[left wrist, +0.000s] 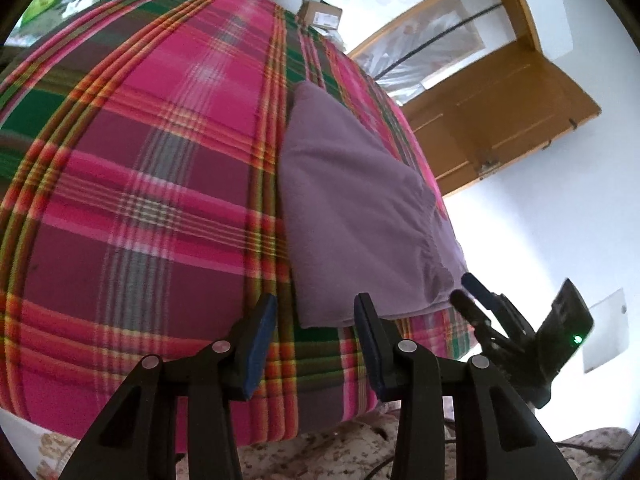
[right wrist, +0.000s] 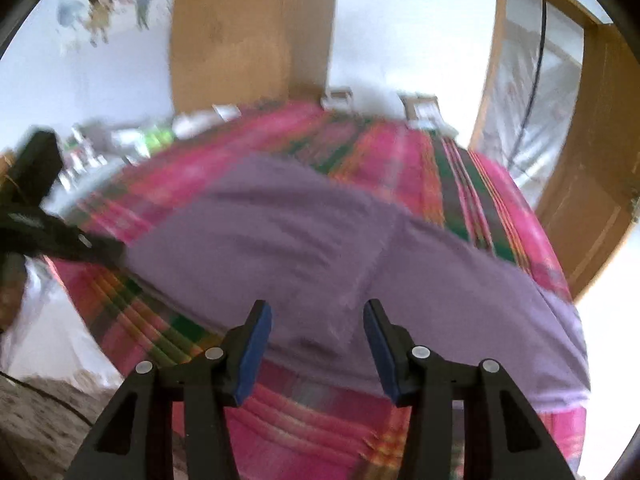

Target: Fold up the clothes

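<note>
A purple garment (left wrist: 352, 208) lies folded flat on the pink and green plaid bedspread (left wrist: 140, 184), near the bed's right edge. My left gripper (left wrist: 316, 312) hovers open just short of the garment's near left corner, nothing between its fingers. The right gripper (left wrist: 466, 290) shows in the left wrist view at the garment's near right corner, fingers apart. In the blurred right wrist view the purple garment (right wrist: 320, 240) fills the middle, and my right gripper (right wrist: 318, 320) stands open over its near edge. The left gripper's body (right wrist: 44, 232) shows at the far left.
Cardboard boxes (left wrist: 320, 14) and clutter sit along the bed's far edge. A wooden door (left wrist: 500, 116) stands open to the right of the bed. A patterned floor covering (left wrist: 340, 452) lies below the bed's near edge. A wooden wardrobe (right wrist: 248, 32) stands behind the bed.
</note>
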`<state>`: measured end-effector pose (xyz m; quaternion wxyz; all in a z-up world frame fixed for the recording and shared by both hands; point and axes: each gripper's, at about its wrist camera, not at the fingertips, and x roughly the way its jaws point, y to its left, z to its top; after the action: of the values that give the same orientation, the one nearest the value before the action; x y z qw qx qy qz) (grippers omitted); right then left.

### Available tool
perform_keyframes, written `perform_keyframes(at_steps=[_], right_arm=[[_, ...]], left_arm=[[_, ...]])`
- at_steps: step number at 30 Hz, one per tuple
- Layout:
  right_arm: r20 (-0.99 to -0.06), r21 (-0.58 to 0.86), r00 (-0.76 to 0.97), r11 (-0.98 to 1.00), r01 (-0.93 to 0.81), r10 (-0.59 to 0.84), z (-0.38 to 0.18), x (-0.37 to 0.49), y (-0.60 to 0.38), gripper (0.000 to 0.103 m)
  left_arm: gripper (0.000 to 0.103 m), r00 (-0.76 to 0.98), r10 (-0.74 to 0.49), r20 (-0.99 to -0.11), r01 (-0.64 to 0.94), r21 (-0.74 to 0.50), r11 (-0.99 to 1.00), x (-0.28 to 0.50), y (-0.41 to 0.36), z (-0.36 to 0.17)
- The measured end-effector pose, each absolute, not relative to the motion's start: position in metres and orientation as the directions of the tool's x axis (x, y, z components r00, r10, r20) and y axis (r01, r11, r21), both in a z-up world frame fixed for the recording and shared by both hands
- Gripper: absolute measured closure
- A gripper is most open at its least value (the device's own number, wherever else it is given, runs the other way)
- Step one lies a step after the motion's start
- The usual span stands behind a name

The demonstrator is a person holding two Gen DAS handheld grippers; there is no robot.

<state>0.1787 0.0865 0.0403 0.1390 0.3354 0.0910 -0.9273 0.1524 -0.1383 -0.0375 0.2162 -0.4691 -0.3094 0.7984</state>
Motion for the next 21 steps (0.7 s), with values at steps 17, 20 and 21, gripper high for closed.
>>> perform_keyframes(at_steps=[17,20,21], right_arm=[[-0.732,-0.093,-0.549,-0.74,0.667,-0.403,0.001,0.156,-0.038,0.046],[-0.733,-0.129,-0.558,-0.726,0.676,-0.389,-0.004,0.16,-0.049,0.04],[-0.73,-0.147,-0.569,-0.725,0.672,-0.379,-0.005,0.161,-0.05,0.04]], left_arm=[[0.048,-0.482,0.605,-0.634,0.016,-0.697,-0.717,0.123,-0.153,-0.032],[0.047,-0.498,0.571,-0.653,0.029,-0.671,-0.741,0.114,-0.151,-0.029],[0.043,-0.5,0.563,-0.658,0.021,-0.659,-0.752,0.111,-0.149,-0.027]])
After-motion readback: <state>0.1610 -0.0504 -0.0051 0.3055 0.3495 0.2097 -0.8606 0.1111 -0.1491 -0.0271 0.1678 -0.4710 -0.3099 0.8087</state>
